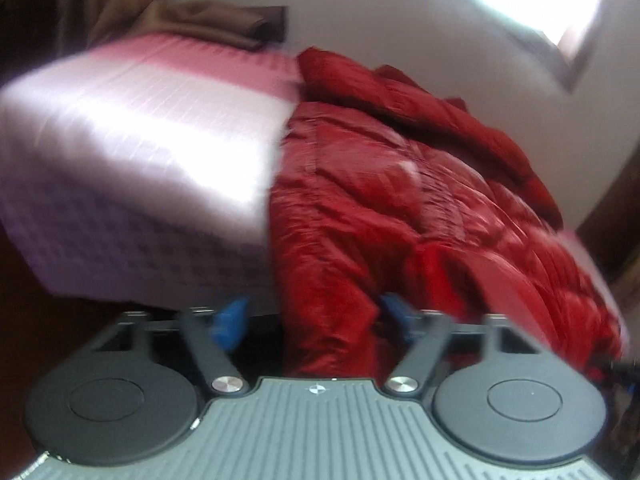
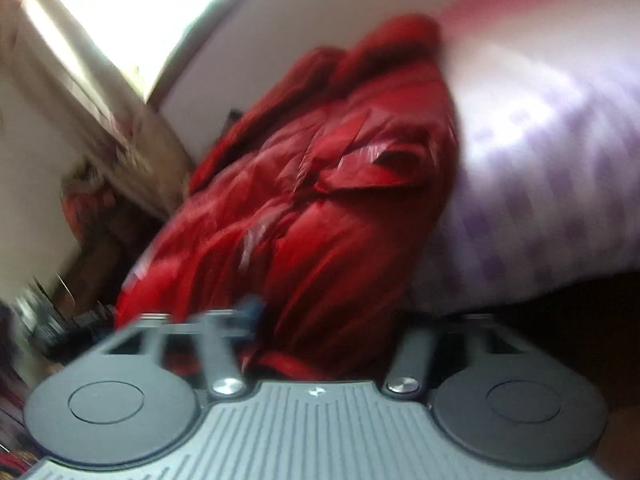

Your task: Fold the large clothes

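A red puffer jacket (image 1: 400, 200) lies on a bed and hangs over its front edge. In the left wrist view its hanging hem falls between the blue pads of my left gripper (image 1: 316, 320), whose jaws stand wide apart. In the right wrist view the same jacket (image 2: 320, 200) hangs down into my right gripper (image 2: 320, 336); one blue pad (image 2: 250, 306) shows at the left, the other is hidden behind the fabric. Both views are blurred by motion.
The bed (image 1: 140, 140) has a pink and lilac checked cover. A brown folded cloth (image 1: 224, 20) lies at its far end. A white wall and a bright window (image 2: 100, 12) stand behind. Dark cluttered furniture (image 2: 92, 220) is beside the bed.
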